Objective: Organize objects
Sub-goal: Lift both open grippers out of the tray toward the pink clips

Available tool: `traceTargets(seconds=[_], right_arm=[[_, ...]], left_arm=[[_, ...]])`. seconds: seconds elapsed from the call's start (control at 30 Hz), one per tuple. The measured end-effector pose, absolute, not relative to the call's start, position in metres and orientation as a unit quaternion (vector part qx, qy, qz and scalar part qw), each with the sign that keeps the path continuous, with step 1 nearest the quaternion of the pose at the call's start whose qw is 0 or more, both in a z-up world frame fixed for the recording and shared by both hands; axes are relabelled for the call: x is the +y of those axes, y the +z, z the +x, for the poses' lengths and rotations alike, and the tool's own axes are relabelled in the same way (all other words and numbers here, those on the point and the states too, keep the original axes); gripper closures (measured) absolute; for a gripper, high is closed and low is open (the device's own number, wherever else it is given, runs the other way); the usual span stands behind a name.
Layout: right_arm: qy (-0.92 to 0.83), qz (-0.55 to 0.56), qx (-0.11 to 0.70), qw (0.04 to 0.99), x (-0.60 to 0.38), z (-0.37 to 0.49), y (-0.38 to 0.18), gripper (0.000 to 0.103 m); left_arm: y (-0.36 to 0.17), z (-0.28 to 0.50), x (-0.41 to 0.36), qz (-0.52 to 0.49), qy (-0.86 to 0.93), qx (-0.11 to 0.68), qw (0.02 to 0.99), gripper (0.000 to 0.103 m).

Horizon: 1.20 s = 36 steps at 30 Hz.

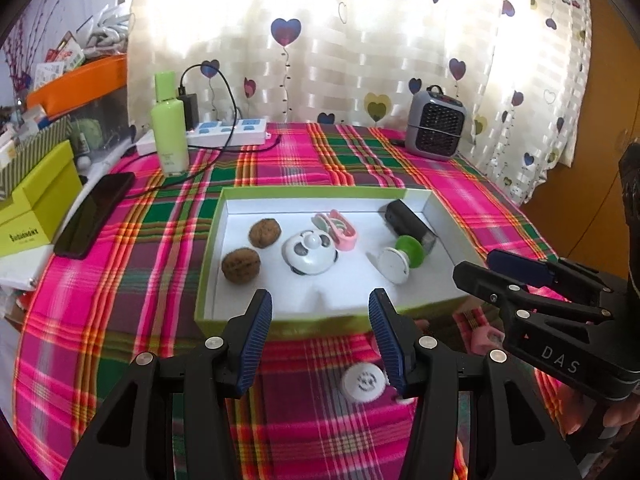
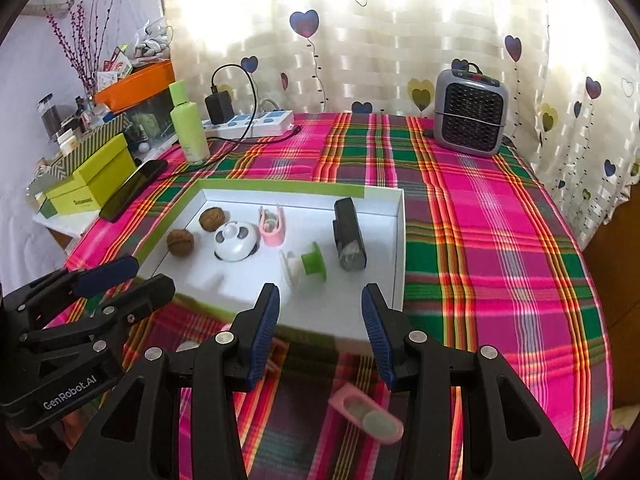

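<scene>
Claws both half-wide, empty. White round cap [image 1: 363, 382] lies between left claw [image 1: 320, 344] pads; pink clip [image 2: 366, 414] below right claw [image 2: 320, 336], long axis diagonal.

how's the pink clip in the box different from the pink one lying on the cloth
The pink clip in the box sits inside the green-rimmed box, by the white panda-faced gadget; the pink clip on the cloth lies outside it, near the right gripper. The boxed one looks smaller, being farther away. Both are pink with pale round inserts.
</scene>
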State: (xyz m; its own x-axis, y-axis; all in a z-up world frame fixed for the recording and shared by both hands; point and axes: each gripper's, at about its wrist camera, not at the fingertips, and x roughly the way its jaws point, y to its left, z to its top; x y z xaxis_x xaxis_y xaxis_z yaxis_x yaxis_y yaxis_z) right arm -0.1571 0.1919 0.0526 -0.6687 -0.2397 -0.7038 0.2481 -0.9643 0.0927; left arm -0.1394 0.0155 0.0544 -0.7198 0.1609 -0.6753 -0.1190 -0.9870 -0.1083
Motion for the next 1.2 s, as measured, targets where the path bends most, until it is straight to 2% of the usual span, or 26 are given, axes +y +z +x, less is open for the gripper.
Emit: traceTargets(seconds=[1.2], right_arm=[[-0.907,0.4,-0.015,0.131,0.212,-0.088,0.019,0.058]], left_arm=[[0.014,-0.091,0.01,-0.395,0.911,-0.046,0.107,0.053]])
